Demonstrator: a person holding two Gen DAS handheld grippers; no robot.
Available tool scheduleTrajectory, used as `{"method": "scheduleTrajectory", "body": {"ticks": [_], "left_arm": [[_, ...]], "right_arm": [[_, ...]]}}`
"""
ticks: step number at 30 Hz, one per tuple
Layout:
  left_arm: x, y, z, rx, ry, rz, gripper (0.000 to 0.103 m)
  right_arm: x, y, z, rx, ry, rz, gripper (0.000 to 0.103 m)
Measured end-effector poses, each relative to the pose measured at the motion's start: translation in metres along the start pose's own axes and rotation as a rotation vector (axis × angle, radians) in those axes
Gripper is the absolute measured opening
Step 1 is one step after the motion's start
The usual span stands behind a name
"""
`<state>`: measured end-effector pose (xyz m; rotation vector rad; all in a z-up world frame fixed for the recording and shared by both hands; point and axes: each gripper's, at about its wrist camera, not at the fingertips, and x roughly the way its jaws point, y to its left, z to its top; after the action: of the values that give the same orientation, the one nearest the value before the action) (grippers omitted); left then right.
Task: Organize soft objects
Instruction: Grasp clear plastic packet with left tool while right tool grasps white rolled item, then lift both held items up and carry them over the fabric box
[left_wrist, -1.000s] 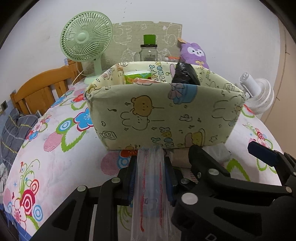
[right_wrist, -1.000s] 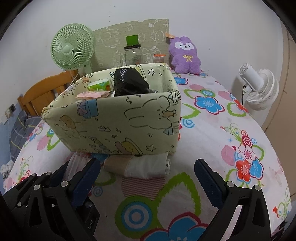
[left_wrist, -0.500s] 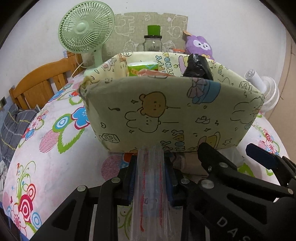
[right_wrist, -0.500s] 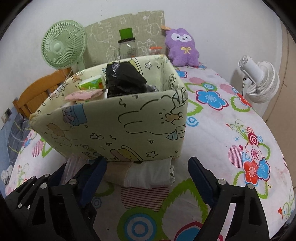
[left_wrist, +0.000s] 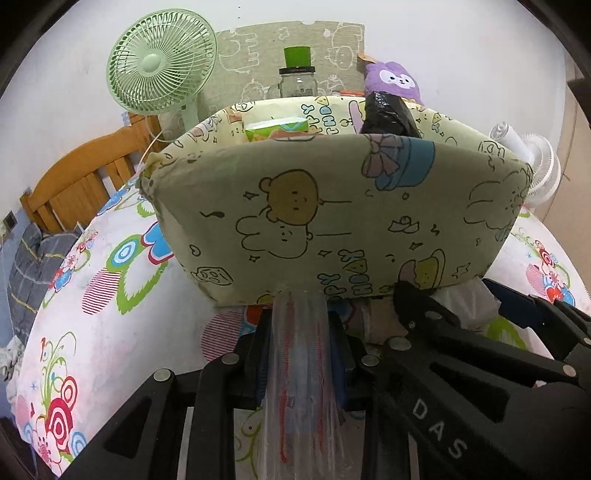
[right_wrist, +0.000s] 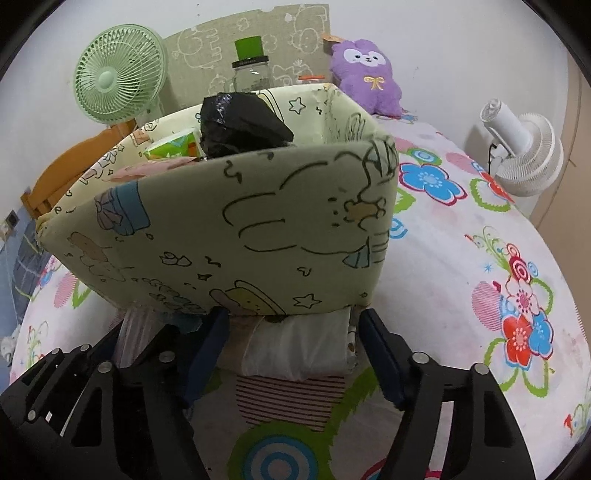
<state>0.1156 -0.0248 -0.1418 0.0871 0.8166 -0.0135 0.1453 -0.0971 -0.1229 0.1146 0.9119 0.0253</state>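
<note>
A pale green cartoon-print fabric bin (left_wrist: 332, 214) stands on the flowered tablecloth, also in the right wrist view (right_wrist: 236, 236). It holds a black plastic bag (right_wrist: 240, 123) and a green tissue pack (left_wrist: 275, 127). My left gripper (left_wrist: 299, 332) is shut on a clear plastic bag with red print (left_wrist: 299, 369), right at the bin's near base. My right gripper (right_wrist: 291, 339) is open, its fingers on either side of a white and tan soft bundle (right_wrist: 295, 347) lying against the bin's front wall.
A green desk fan (left_wrist: 162, 62), a glass jar with green cap (left_wrist: 297, 74) and a purple plush (right_wrist: 365, 74) stand behind the bin. A white fan (right_wrist: 524, 155) is at the right table edge. A wooden chair (left_wrist: 81, 177) is left.
Both grippers have moved forward toward the bin. The right gripper's fingers now straddle the soft bundle and stand closer together. The left stays shut on the plastic bag.
</note>
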Motion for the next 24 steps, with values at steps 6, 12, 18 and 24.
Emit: {"method": "scheduleTrajectory", "body": {"ticks": [6, 12, 18, 24], "left_arm": [[-0.002, 0.001, -0.001, -0.008, 0.003, -0.006, 0.027], [-0.007, 0.001, -0.007, -0.015, 0.007, -0.011, 0.027], [-0.014, 0.001, -0.012, -0.019, 0.006, -0.021, 0.027], [-0.024, 0.001, -0.011, -0.025, -0.015, -0.023, 0.027]], "right_arm": [[-0.004, -0.003, -0.003, 0.008, -0.006, 0.0, 0.053], [-0.009, -0.004, -0.009, 0.006, -0.006, 0.017, 0.051], [-0.015, -0.005, -0.014, 0.01, -0.005, 0.029, 0.051], [-0.028, -0.006, -0.015, 0.01, -0.025, 0.033, 0.051]]}}
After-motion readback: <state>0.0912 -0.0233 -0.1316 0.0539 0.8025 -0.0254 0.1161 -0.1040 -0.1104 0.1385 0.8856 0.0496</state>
